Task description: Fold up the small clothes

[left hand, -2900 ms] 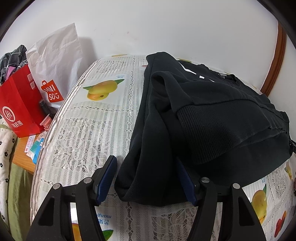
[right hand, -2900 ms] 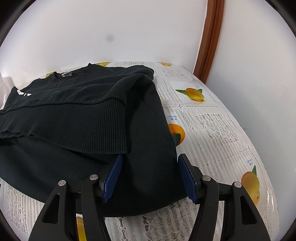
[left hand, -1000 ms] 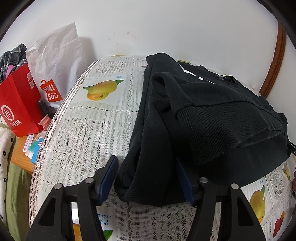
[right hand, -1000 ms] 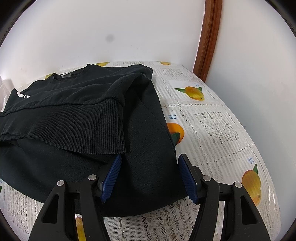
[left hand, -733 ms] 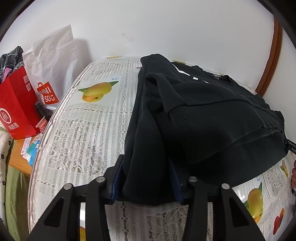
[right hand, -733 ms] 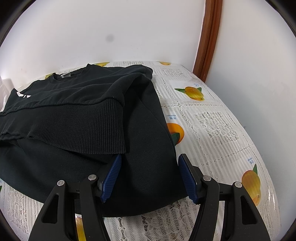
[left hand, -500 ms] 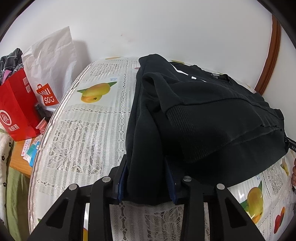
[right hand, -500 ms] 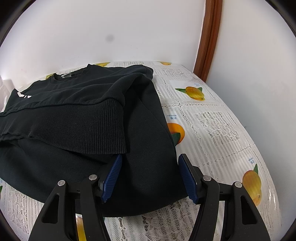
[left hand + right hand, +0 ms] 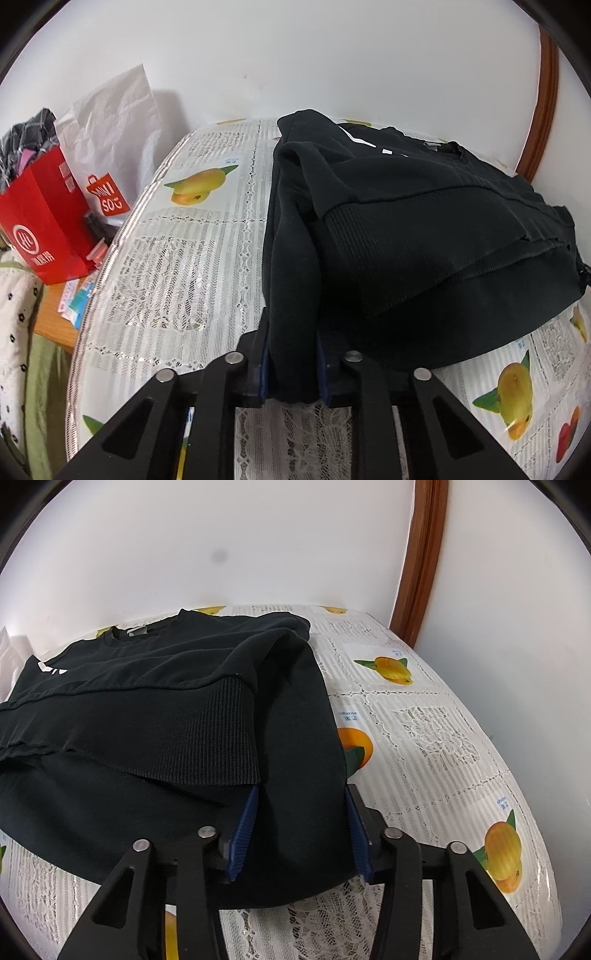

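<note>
Both grippers have closed in on the black sweatshirt (image 9: 424, 229) since a second ago, when their blue pads stood wide apart on either side of its near corners. Nearest the onlooker, the left gripper (image 9: 291, 354) has its jaws drawn narrow and closing, the pads pressing a bunched fold of the garment's near left corner between them. The right gripper (image 9: 299, 827) has its jaws at a middling width and closing; the near right corner of the sweatshirt lies between the blue pads (image 9: 242, 830), which sit right at its edges, though whether they press the cloth yet cannot be told.

Beyond the grippers, the sweatshirt lies spread across a table (image 9: 443, 746) covered with a white lace cloth printed with mangoes and oranges. Its sleeves are folded inward over the body, and a ribbed cuff (image 9: 207, 734) rests on top near the middle. Farther back, the collar (image 9: 129, 633) with a pale label faces the far wall, and a small white logo (image 9: 48, 668) shows on the chest.

To the left of the table, off its edge, stands a red paper bag (image 9: 44, 229) holding dark checked fabric, with a white paper bag (image 9: 110, 147) behind it. At the far right, a brown wooden frame (image 9: 421, 561) runs up the white wall.
</note>
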A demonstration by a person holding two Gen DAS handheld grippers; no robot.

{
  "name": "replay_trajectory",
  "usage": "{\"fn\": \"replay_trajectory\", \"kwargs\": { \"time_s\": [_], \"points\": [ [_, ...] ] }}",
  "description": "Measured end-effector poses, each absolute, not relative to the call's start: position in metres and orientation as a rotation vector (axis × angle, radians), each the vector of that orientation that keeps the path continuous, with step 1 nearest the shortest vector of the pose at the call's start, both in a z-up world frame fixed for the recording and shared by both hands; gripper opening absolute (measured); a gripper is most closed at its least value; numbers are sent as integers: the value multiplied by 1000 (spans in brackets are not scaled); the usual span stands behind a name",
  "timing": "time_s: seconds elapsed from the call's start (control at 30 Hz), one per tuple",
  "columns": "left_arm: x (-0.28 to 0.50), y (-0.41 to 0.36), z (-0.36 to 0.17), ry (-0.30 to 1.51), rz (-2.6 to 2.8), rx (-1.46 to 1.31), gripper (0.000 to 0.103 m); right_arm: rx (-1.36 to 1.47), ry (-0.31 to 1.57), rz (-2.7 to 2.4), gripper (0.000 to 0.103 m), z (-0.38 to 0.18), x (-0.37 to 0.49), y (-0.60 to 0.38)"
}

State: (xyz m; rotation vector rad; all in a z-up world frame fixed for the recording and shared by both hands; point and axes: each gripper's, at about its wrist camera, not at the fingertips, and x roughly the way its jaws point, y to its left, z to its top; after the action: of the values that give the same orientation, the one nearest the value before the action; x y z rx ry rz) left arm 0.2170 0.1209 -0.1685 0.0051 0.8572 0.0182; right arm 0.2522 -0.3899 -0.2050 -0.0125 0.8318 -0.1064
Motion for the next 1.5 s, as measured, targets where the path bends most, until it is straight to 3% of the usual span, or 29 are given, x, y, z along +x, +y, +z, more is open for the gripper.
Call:
{"fn": "replay_trajectory", "kwargs": {
  "time_s": [0.1, 0.57, 1.13, 1.2, 1.43, 1.5],
  "points": [
    [211, 121, -167, 860, 36, -3, 17, -34, 821, -101, 33, -203, 245, -388],
    [162, 129, -163, 878, 62, -74, 16, -54, 797, -53, 23, -196, 177, -390],
    [88, 122, -163, 898, 12, -94, 17, -34, 795, -46, 22, -198, 123, -413],
    [83, 121, -162, 903, 10, -93, 23, -13, 809, -55, 23, -195, 120, -417],
    [70, 132, -142, 866, 3, -132, 29, 51, 743, -31, 32, -158, 103, -414],
    [64, 134, -129, 825, -4, -144, 46, 63, 733, 10, 39, -151, 100, -407]
  ]
}}
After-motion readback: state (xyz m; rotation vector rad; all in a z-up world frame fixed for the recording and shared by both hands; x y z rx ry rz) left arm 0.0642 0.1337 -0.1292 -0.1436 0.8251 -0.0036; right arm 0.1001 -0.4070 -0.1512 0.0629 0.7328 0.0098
